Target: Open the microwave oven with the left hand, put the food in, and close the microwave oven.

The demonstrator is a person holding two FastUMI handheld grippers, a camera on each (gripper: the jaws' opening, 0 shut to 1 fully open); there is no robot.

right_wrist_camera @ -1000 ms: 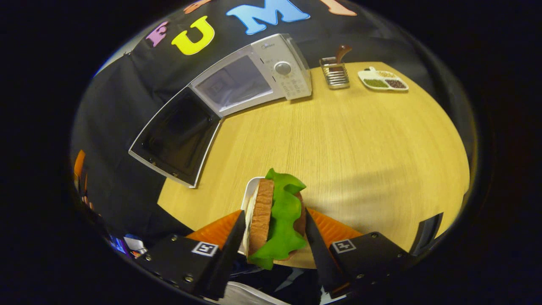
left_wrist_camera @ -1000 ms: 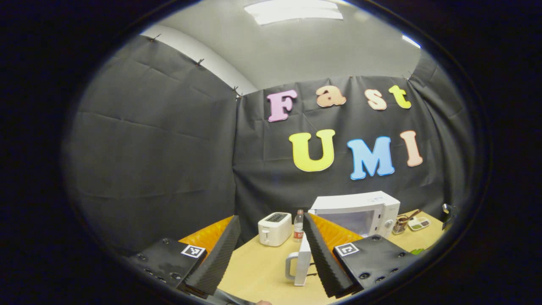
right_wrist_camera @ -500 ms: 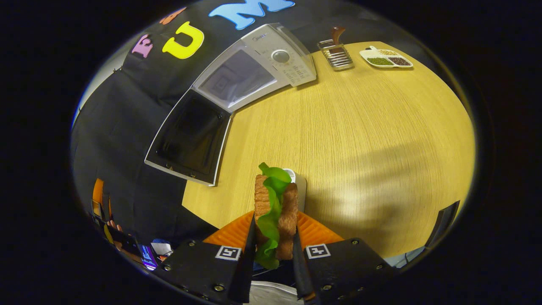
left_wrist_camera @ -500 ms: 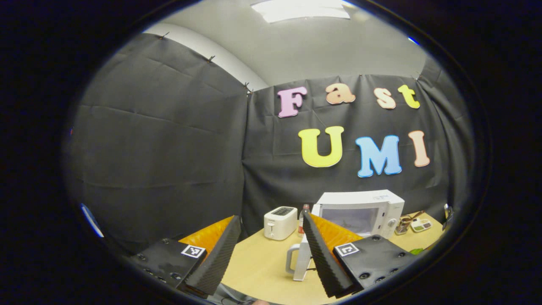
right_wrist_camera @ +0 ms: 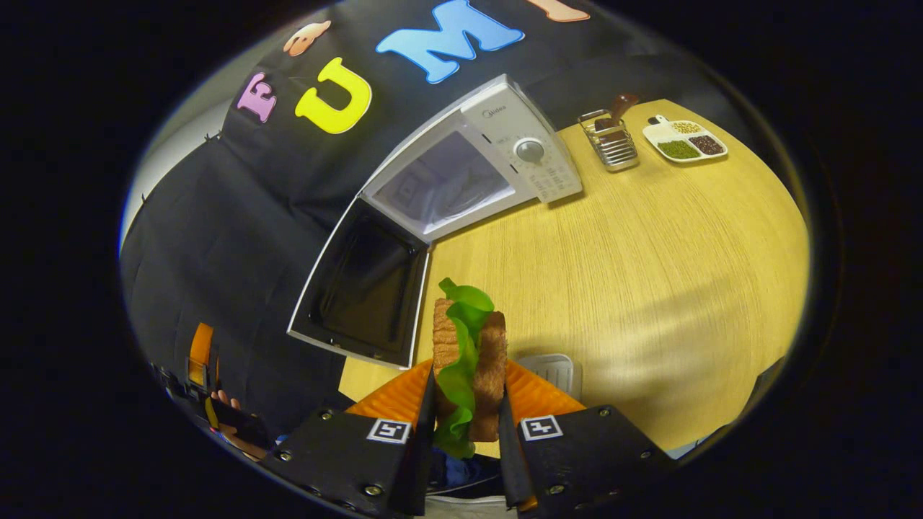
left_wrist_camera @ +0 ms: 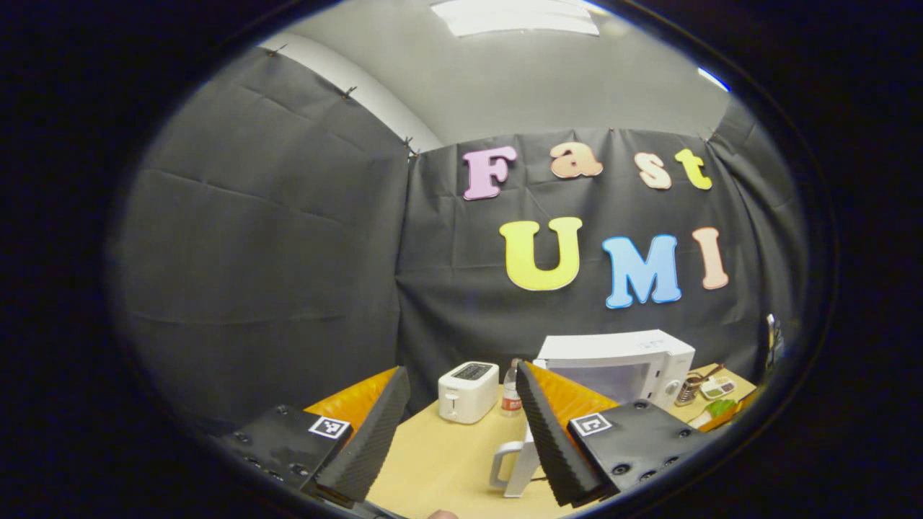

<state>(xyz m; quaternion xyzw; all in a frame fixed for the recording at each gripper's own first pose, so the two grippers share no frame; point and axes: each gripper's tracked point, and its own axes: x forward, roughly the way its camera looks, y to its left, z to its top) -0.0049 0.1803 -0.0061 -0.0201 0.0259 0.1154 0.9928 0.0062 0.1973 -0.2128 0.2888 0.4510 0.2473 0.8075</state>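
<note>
Right gripper (right_wrist_camera: 465, 432) clamps brown-bread sandwich with green lettuce (right_wrist_camera: 469, 346) above wooden tabletop (right_wrist_camera: 649, 252); left gripper (left_wrist_camera: 461, 432) spread, empty. White microwave oven (right_wrist_camera: 476, 173) door (right_wrist_camera: 368, 288) open: steer sandwich level into cavity, clearing door edge.

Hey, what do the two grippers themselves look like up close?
Left gripper and right gripper match: two ribbed wedge fingers on black blocks with screw heads, a square black-and-white tag on each block, and ridged orange panels behind the fingers.
</note>
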